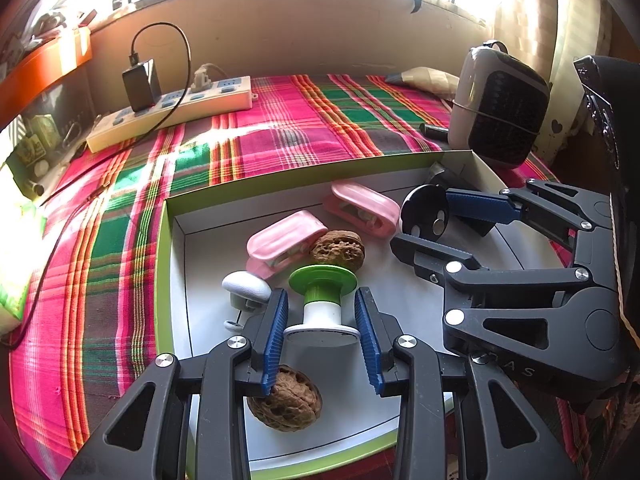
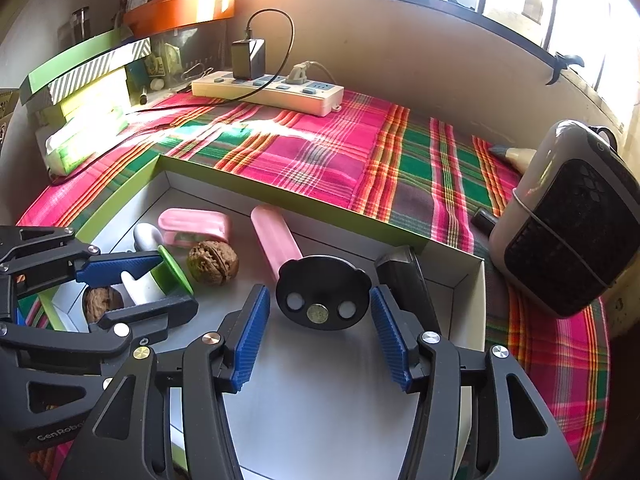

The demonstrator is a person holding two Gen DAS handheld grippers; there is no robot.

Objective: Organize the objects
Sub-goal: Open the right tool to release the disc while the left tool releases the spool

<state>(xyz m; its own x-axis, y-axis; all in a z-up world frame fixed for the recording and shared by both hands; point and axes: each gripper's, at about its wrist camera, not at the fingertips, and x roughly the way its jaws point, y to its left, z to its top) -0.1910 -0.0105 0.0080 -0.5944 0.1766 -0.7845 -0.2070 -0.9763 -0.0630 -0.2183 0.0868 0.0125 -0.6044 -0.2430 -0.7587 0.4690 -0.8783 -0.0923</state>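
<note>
A shallow white box with a green rim (image 1: 280, 174) lies on the plaid cloth. My left gripper (image 1: 321, 294) is shut on a green-topped white spool (image 1: 322, 304), its pads against the white base; the right wrist view shows the same grip (image 2: 172, 280). My right gripper (image 2: 318, 294) is open around a black round disc with ears (image 2: 322, 292), a small gap beside the pads. Also in the box are two walnuts (image 1: 338, 249) (image 1: 286, 400), two pink cases (image 1: 286, 240) (image 1: 364, 208), a small white piece (image 1: 246, 286) and a black block (image 2: 404, 280).
A power strip (image 2: 268, 88) with a black charger (image 2: 248, 58) and cable lies at the back of the cloth. A grey fan heater (image 2: 568, 220) stands just right of the box. Green boxes (image 2: 88, 68) and an orange tray (image 2: 180, 10) are stacked at the far left.
</note>
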